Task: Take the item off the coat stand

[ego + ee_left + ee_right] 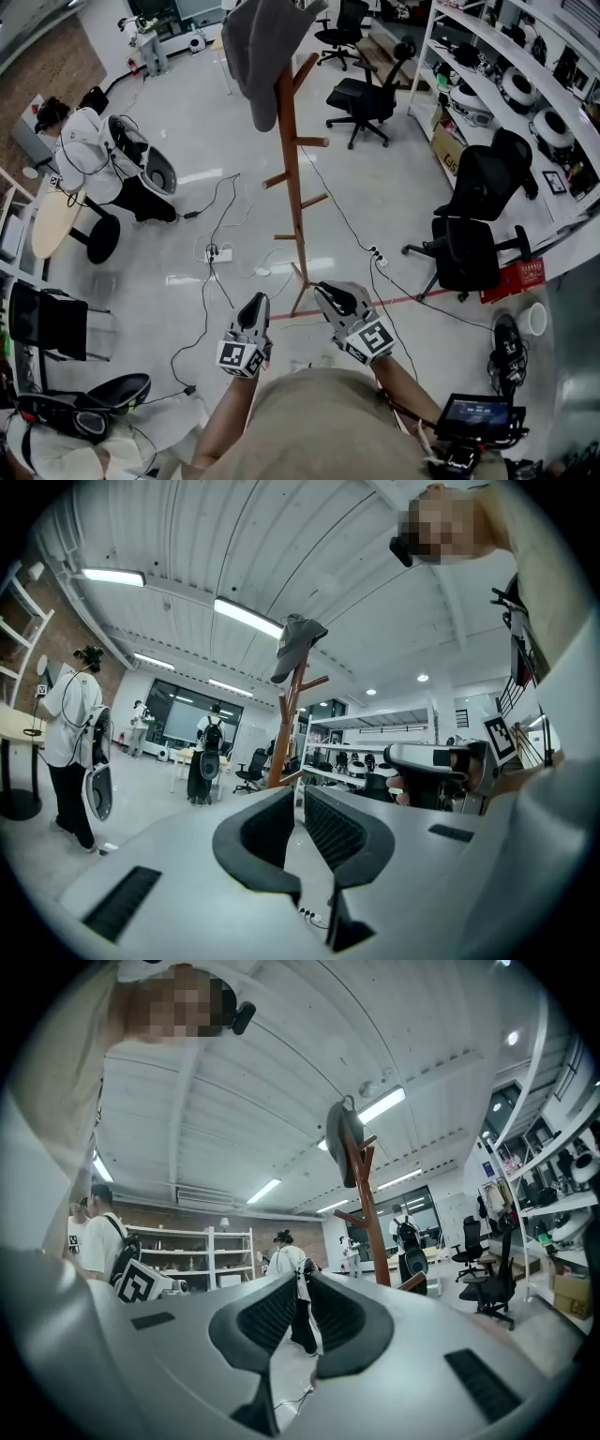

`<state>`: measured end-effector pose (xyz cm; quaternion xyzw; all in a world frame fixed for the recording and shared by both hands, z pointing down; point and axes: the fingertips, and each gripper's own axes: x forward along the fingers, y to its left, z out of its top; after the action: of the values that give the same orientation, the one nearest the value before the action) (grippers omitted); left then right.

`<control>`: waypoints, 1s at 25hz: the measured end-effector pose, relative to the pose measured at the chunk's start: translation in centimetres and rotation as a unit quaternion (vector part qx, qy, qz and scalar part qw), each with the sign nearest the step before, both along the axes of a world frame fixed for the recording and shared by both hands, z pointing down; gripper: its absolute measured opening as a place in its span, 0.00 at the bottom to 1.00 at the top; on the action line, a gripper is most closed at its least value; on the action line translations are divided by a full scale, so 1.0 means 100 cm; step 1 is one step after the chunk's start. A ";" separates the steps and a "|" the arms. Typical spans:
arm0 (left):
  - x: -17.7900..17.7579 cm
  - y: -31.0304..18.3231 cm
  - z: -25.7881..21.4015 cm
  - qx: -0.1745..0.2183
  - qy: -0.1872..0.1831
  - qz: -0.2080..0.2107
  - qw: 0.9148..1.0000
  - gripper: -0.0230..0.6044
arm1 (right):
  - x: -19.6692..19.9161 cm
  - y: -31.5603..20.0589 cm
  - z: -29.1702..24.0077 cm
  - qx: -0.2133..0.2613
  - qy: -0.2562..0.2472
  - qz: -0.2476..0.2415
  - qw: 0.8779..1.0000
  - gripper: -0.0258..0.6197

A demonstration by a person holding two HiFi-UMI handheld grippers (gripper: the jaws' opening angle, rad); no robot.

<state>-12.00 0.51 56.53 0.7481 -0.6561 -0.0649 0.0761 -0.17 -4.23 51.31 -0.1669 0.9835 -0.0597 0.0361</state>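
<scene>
At the bottom centre of the head view the person wears a khaki short-sleeved shirt (323,422), and above it the left gripper (255,302) and right gripper (330,294) are pale grey shells with black ribbed pads, each bearing a white cube (240,357) of black square markers.

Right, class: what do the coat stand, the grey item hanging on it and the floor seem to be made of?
Coat stand: probably wood, reddish-brown with a smooth finish. Grey item: soft matte fabric, judging by its limp drape and folds. Floor: hard, glossy pale surface, perhaps tile or coating; it mirrors the ceiling lights.
</scene>
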 end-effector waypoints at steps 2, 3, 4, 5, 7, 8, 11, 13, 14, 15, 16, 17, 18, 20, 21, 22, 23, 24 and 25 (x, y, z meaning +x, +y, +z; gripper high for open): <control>-0.002 -0.001 -0.002 0.000 0.002 -0.001 1.000 0.07 | -0.002 -0.002 0.002 -0.005 0.001 0.001 1.000 0.12; -0.004 -0.002 -0.004 0.000 0.001 0.000 1.000 0.07 | -0.004 -0.003 0.003 -0.007 0.002 0.001 1.000 0.12; -0.006 -0.003 -0.006 0.001 0.000 0.001 1.000 0.07 | -0.006 -0.004 0.003 -0.010 0.002 0.002 1.000 0.12; -0.009 -0.004 -0.008 0.001 -0.001 0.002 1.000 0.07 | -0.009 -0.005 0.004 -0.011 0.002 0.004 1.000 0.12; -0.016 -0.011 -0.011 0.003 -0.002 0.006 1.000 0.07 | -0.015 -0.011 0.003 -0.010 0.002 0.008 1.000 0.12; -0.021 -0.015 -0.012 0.002 -0.001 0.009 1.000 0.07 | -0.020 -0.014 0.002 -0.010 0.002 0.011 1.000 0.12; -0.033 -0.023 -0.011 -0.001 0.001 0.020 1.000 0.07 | -0.033 -0.020 -0.001 -0.013 0.002 0.021 1.000 0.12; -0.040 -0.030 -0.012 -0.002 -0.001 0.031 1.000 0.07 | -0.039 -0.023 -0.004 -0.014 0.002 0.028 0.999 0.12; -0.043 -0.034 -0.013 -0.002 -0.001 0.036 0.999 0.07 | -0.042 -0.026 -0.005 -0.014 0.003 0.032 0.999 0.12; -0.045 -0.038 -0.015 -0.001 0.000 0.040 0.999 0.07 | -0.044 -0.029 -0.005 -0.013 0.006 0.036 0.999 0.12; -0.048 -0.041 -0.018 0.001 0.001 0.043 0.999 0.07 | -0.046 -0.031 -0.005 -0.013 0.008 0.040 0.999 0.12; -0.051 -0.044 -0.019 0.003 0.001 0.045 0.999 0.07 | -0.049 -0.034 -0.004 -0.013 0.009 0.045 0.999 0.12; -0.055 -0.046 -0.020 0.007 0.000 0.048 0.999 0.07 | -0.052 -0.035 -0.004 -0.012 0.010 0.049 0.999 0.12; -0.064 -0.047 -0.023 0.016 -0.002 0.051 0.999 0.07 | -0.060 -0.036 -0.005 -0.011 0.010 0.056 0.998 0.12; -0.068 -0.049 -0.024 0.018 -0.002 0.054 0.998 0.07 | -0.064 -0.037 -0.005 -0.010 0.011 0.059 0.998 0.12; -0.071 -0.051 -0.025 0.019 -0.002 0.057 0.998 0.07 | -0.068 -0.038 -0.005 -0.009 0.011 0.063 0.998 0.12; -0.074 -0.053 -0.026 0.020 -0.001 0.061 0.998 0.07 | -0.071 -0.040 -0.004 -0.008 0.012 0.067 0.998 0.12; -0.076 -0.056 -0.025 0.022 0.000 0.066 0.998 0.07 | -0.073 -0.042 -0.002 -0.008 0.014 0.071 0.997 0.12; -0.078 -0.058 -0.023 0.024 0.001 0.072 0.997 0.07 | -0.075 -0.044 0.000 -0.008 0.015 0.076 0.997 0.12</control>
<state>-19.83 -5.29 54.21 0.7946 -0.5991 -0.0755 0.0629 -7.66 -8.59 51.28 -0.2420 0.9680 -0.0618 0.0247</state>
